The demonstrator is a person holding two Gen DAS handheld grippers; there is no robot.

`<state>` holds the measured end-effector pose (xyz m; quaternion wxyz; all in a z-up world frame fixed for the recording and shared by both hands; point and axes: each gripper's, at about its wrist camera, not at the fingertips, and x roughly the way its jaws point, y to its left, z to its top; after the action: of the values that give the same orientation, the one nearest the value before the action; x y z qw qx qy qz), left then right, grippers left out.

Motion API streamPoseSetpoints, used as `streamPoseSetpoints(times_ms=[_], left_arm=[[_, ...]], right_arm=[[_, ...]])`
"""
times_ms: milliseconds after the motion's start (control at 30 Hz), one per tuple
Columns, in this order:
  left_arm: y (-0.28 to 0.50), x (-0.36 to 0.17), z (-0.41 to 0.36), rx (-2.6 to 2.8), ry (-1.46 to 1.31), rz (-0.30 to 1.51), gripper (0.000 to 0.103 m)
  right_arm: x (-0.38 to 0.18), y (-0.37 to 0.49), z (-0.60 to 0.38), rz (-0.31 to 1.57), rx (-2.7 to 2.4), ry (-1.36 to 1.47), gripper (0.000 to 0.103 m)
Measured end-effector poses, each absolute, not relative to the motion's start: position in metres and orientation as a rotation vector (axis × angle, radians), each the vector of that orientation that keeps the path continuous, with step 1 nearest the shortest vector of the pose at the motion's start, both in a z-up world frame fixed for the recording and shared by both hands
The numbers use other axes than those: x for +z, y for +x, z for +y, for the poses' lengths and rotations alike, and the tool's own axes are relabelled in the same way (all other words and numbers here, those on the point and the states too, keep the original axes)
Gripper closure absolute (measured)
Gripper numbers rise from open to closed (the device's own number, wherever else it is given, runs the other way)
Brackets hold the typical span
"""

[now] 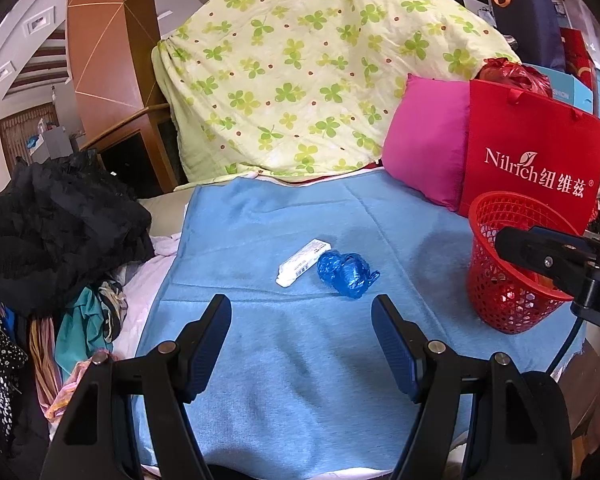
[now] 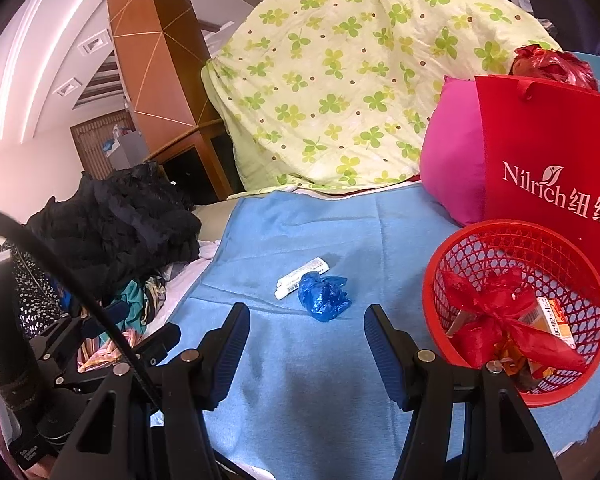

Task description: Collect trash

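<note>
Covering most of the lower frame in both views is the blue cloth (image 1: 300,360) my claws hang over. Behind it, filling the upper middle, rises a quilt (image 1: 300,72) printed with green clovers. At left lies a heap of dark clothes (image 1: 52,224). At right, a pink pillow (image 1: 424,152) leans beside a red bag (image 1: 536,160) with white lettering; red plastic (image 1: 512,74) bulges from its top.

Lower right on the cloth stands my red basket (image 2: 432,280), a mesh tub. In the right wrist view it holds crumpled red wrap (image 2: 488,312) and an orange carton (image 2: 552,316), with some brownish scraps beneath that I cannot identify.

Mid-frame on the cloth lie two pieces of trash outside the basket: a blue crumpled bag (image 1: 346,274) and, touching its left side, a white tube (image 1: 304,266).

My left claw (image 1: 302,348) stands well open with nothing between its pads, low in the frame just short of the trash. My right claw (image 2: 306,354) is likewise open and empty, the basket just to its right.
</note>
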<state>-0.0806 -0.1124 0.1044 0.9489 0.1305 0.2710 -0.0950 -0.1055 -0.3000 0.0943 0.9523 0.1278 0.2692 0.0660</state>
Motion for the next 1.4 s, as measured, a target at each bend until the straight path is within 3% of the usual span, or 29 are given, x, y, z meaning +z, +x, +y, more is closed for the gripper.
streamPoseSetpoints(times_ms=[1400], left_arm=[[-0.073,0.1,-0.123,-0.223,0.294,0.563,0.029]], right_arm=[[0.086,-0.097,-0.309,0.562,0.129,0.277,0.039]])
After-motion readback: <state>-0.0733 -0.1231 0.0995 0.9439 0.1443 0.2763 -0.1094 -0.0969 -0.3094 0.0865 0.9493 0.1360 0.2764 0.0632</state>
